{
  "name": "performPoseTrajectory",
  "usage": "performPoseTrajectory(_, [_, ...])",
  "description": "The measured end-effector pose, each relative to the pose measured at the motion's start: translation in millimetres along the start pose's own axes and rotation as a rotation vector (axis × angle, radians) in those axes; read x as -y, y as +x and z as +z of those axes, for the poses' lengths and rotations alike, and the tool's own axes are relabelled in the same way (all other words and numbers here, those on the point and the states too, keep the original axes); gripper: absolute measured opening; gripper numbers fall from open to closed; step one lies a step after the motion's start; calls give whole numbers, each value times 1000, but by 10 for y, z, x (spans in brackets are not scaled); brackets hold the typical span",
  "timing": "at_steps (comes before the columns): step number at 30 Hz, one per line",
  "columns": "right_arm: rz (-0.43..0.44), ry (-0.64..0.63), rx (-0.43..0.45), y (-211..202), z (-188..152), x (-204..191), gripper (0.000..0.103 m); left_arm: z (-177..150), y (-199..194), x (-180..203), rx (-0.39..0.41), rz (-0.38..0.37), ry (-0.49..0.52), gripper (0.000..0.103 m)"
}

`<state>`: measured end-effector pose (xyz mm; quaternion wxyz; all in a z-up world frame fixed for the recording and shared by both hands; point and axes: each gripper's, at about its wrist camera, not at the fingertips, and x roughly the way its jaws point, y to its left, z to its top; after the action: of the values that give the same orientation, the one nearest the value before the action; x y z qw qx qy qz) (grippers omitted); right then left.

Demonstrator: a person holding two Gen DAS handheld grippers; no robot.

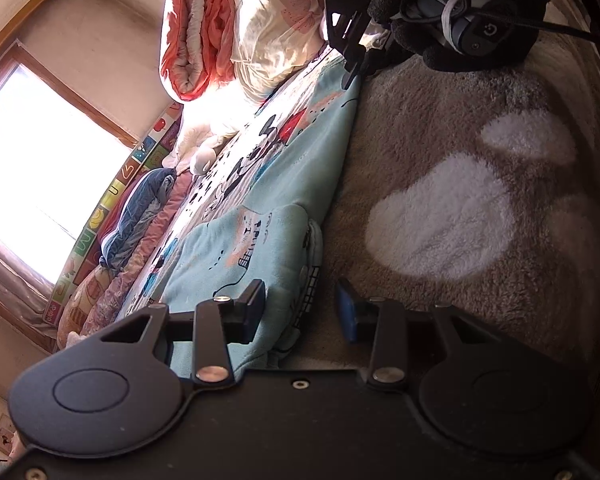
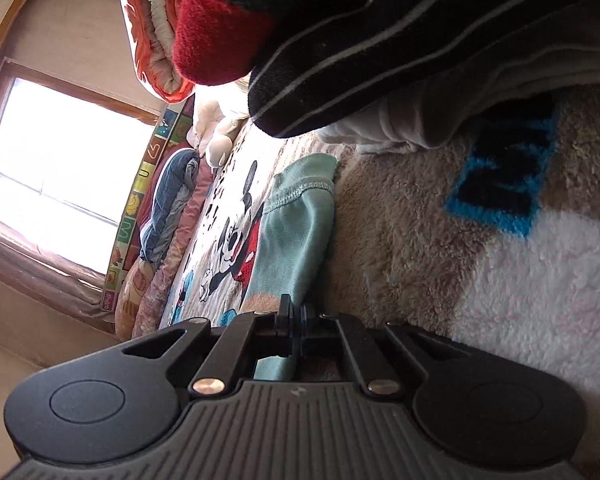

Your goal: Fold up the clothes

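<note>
A light blue printed garment (image 1: 300, 168) with a cartoon mouse lies flat on a brown plush blanket (image 1: 440, 152); one part is folded over near me (image 1: 252, 248). My left gripper (image 1: 302, 312) is open, its fingers on either side of the garment's near edge. My right gripper (image 2: 296, 330) is shut on the garment's edge (image 2: 300, 216) and also shows far off in the left wrist view (image 1: 354, 64), pinching the far corner. The cartoon print (image 2: 232, 240) shows in the right wrist view.
Rolled orange and floral quilts (image 1: 236, 28) lie at the far end. A pile of dark striped and white clothes (image 2: 420, 40) lies on the blanket beside the right gripper. A bright window (image 1: 40, 160) and a blue bundle (image 1: 140, 208) line the left side.
</note>
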<state>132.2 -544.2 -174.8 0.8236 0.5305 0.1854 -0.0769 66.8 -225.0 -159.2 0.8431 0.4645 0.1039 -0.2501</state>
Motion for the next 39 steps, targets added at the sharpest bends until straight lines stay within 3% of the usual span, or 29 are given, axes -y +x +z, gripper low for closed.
performPoseTrajectory(4, [-40,-59,36,-150,-62,-88,13,6,-29,8,-2,-4,12,36])
performPoseTrajectory(5, [-50,-72,48,-194,-78,-111,23,1,-45,6,1,-4,13,36])
performPoseTrajectory(6, [-69,-111,71,-265,-111,-168,33,-4,-60,2,4,-4,10,36])
performPoseTrajectory(8, [-91,-253,114,-426,-243,-380,35,-26,-94,-8,10,0,0,38])
performPoseTrajectory(9, [-58,-325,111,-474,-332,-512,35,-40,-112,-11,13,3,-4,38])
performPoseTrajectory(14, [184,-654,-39,-511,-870,-1185,32,-125,-273,-71,18,2,-38,46])
performPoseTrajectory(18, [282,-764,-218,-409,-1301,-1386,28,-213,-399,-172,9,-11,-80,49])
performPoseTrajectory(21, [150,-908,-336,-251,-1625,-1253,24,-272,-454,-278,-4,-50,-149,49])
performPoseTrajectory(23, [157,-900,-309,-304,-1662,-1157,20,-305,-511,-372,-8,-76,-200,49])
performPoseTrajectory(27, [191,-953,-251,-579,-1719,-1242,24,-378,-635,-604,-5,-111,-320,50])
performPoseTrajectory(32, [140,-997,-235,-607,-1805,-1256,27,-524,-653,-800,-32,-97,-452,50])
performPoseTrajectory(34, [143,-1016,-205,-657,-1834,-1275,34,-608,-627,-853,-34,-92,-529,50])
performPoseTrajectory(36, [140,-1044,-178,-701,-1886,-1292,57,-690,-558,-801,-67,-102,-539,50])
performPoseTrajectory(39, [79,-1057,-251,-614,-1962,-1266,61,-796,-479,-720,-122,-124,-535,50])
